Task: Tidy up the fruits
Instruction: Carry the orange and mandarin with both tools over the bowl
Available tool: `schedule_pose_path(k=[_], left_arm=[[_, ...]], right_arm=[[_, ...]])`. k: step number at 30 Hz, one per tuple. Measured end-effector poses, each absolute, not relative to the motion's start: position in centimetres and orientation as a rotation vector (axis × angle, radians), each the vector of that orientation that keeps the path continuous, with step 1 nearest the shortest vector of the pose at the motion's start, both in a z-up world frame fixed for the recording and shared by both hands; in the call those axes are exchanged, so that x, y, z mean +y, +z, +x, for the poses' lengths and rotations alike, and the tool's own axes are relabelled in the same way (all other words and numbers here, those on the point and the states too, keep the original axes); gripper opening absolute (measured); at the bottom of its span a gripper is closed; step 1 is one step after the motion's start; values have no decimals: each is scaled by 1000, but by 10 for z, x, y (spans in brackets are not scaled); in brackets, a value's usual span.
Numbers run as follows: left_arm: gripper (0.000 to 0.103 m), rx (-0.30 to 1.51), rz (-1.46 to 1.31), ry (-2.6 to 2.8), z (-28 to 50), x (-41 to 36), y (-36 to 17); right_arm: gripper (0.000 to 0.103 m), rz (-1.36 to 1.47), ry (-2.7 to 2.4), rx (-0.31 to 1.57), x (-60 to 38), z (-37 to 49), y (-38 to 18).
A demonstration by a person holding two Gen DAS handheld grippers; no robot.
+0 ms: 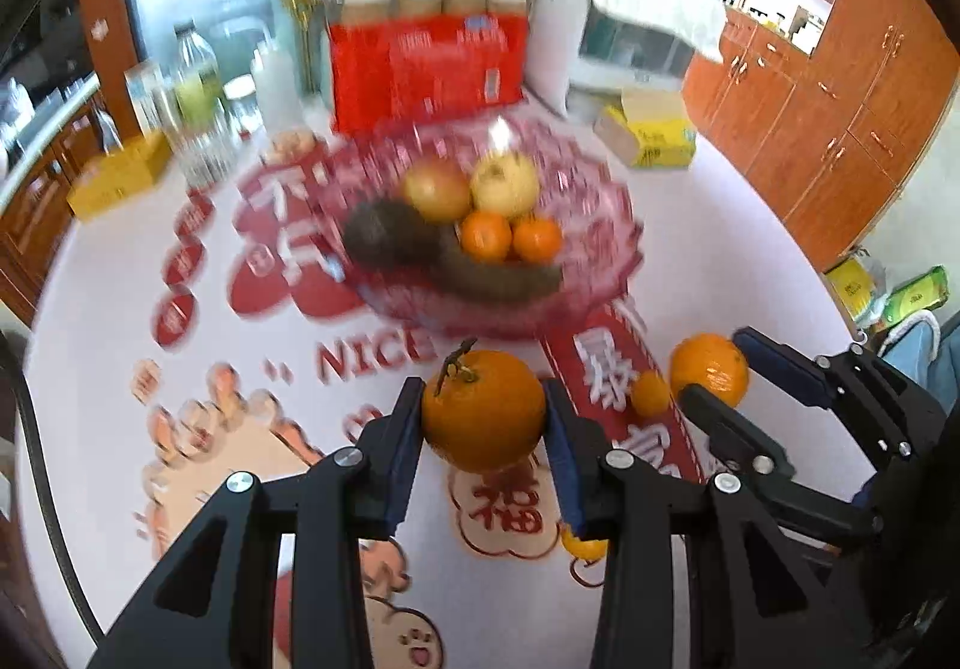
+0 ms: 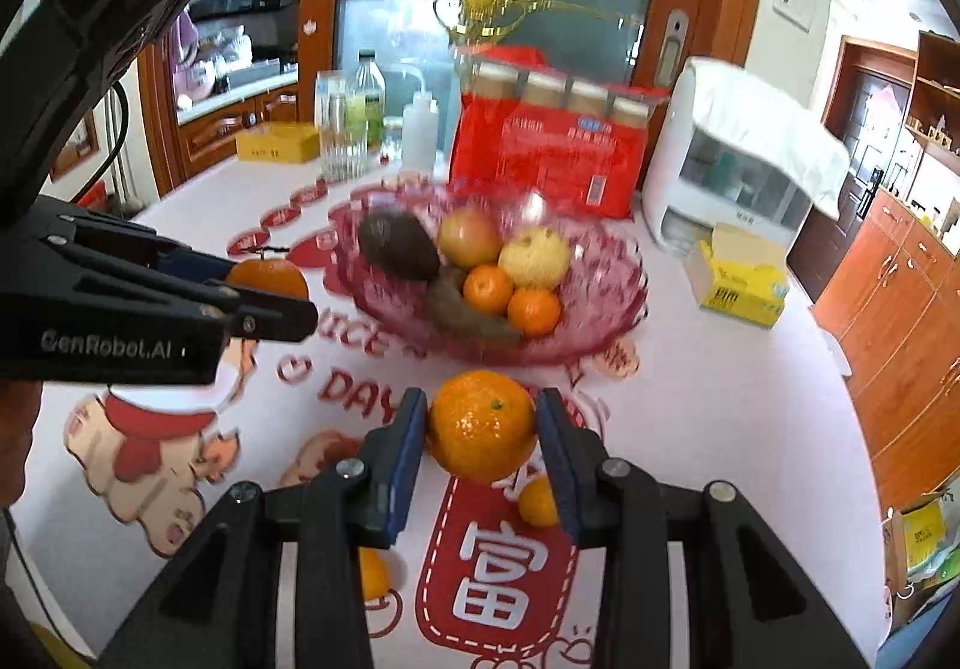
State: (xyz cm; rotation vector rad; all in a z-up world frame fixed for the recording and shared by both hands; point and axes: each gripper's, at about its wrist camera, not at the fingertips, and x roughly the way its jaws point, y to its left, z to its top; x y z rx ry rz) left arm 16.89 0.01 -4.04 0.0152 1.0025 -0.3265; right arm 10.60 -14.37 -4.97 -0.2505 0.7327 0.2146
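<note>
My left gripper (image 1: 483, 417) is shut on a stemmed orange (image 1: 483, 410) held above the table, short of the pink glass bowl (image 1: 606, 255). My right gripper (image 2: 483, 432) is shut on another orange (image 2: 483, 426), also short of the bowl (image 2: 612, 285). The bowl holds two apples (image 2: 471, 237), two small oranges (image 2: 489, 288) and dark brown fruit (image 2: 399, 246). Each gripper shows in the other's view, the right one (image 1: 714, 378) at the right and the left one (image 2: 270, 279) at the left. Small oranges (image 2: 538, 501) lie on the tablecloth below the grippers.
Behind the bowl stand a red carton of jars (image 2: 552, 153), a white appliance (image 2: 720, 171), a yellow box (image 2: 741, 276), bottles and glasses (image 2: 354, 129). Wooden cabinets (image 2: 900, 321) line the right side. The white printed tablecloth (image 2: 720, 429) covers the table.
</note>
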Motion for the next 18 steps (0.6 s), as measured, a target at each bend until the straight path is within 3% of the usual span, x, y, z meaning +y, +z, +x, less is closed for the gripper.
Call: schedule_pose_path(k=[11, 18], left_arm=[[37, 804, 120, -269, 206, 1, 74], [37, 793, 109, -272, 244, -9, 64]], right_arm=[[38, -195, 232, 614, -158, 149, 63], [38, -157, 202, 651, -167, 209, 66]])
